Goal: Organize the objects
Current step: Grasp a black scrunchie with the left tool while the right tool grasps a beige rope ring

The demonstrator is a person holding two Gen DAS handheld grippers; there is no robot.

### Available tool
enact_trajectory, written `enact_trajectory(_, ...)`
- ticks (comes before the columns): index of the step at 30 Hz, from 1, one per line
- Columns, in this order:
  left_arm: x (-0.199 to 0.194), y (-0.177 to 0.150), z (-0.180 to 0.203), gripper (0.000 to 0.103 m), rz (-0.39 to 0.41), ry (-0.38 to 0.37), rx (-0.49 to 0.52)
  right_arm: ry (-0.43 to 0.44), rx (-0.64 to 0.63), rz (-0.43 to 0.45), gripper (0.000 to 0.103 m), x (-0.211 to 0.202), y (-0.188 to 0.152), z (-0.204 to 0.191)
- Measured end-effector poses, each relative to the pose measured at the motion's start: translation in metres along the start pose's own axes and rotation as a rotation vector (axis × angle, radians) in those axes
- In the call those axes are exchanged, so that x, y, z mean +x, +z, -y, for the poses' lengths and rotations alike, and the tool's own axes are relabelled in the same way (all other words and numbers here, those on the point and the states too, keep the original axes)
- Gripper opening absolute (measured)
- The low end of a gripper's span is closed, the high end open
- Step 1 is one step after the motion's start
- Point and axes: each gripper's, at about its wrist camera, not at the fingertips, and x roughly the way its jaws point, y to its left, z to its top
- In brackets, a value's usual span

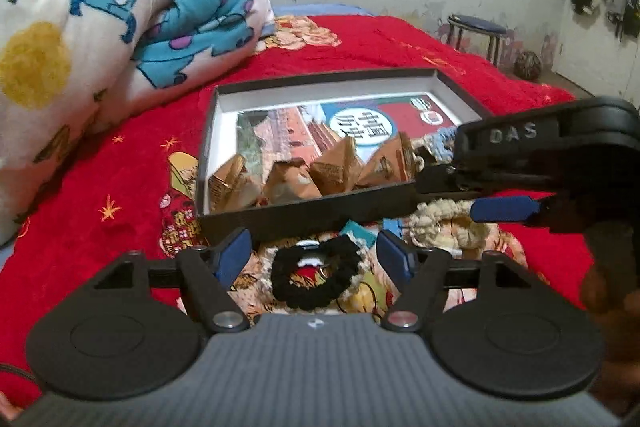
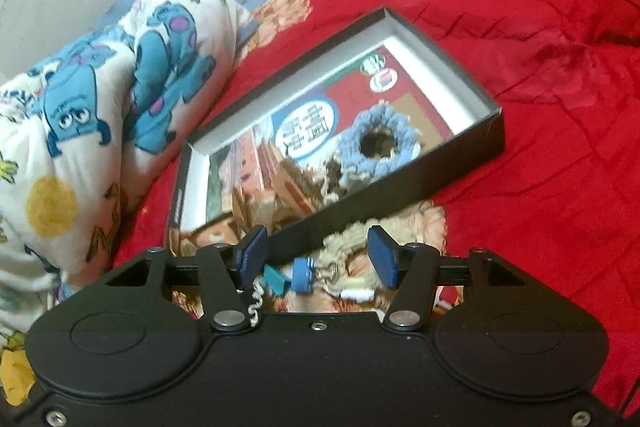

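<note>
A red bedspread (image 1: 360, 51) carries a black box (image 1: 304, 205). The left gripper (image 1: 314, 257) tilts down, jaws apart over a black scrunchie (image 1: 316, 277), touching nothing. The right gripper (image 2: 316, 259) tilts down too, jaws apart above clips (image 2: 302, 275) near a cream scrunchie (image 2: 348, 239).

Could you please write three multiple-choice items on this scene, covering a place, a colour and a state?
1. Where does the light blue scrunchie lie?
A. inside the black box
B. on the stool
C. on the cartoon blanket

2. What colour is the scrunchie between the left gripper fingers?
A. pink
B. black
C. green

3. How does the right gripper stand?
A. clamped on the box
C. shut empty
B. open, holding nothing

Answers: 1 A, it rests on the printed card in the box; 2 B, black on the bed; 3 B, its fingers stand apart.
</note>
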Motion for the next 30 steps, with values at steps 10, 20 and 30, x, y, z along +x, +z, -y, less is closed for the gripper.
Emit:
enact_trajectory(10,0.027,-0.008,0.002,0.080,-0.082,0.069,0.019,-0.108,-0.045,-0.006,0.055,0.003,-0.003,0.000)
enact_trajectory(20,0.046,-0.014,0.003,0.051,-0.165,-0.007,-0.025,-0.176,-0.109,0.002,0.080,0.004,-0.002,-0.003)
enact_trajectory(30,0.040,-0.016,0.015,0.030,-0.140,0.007,0.015,-0.079,-0.050,-0.071,0.066,0.021,-0.004,0.007)
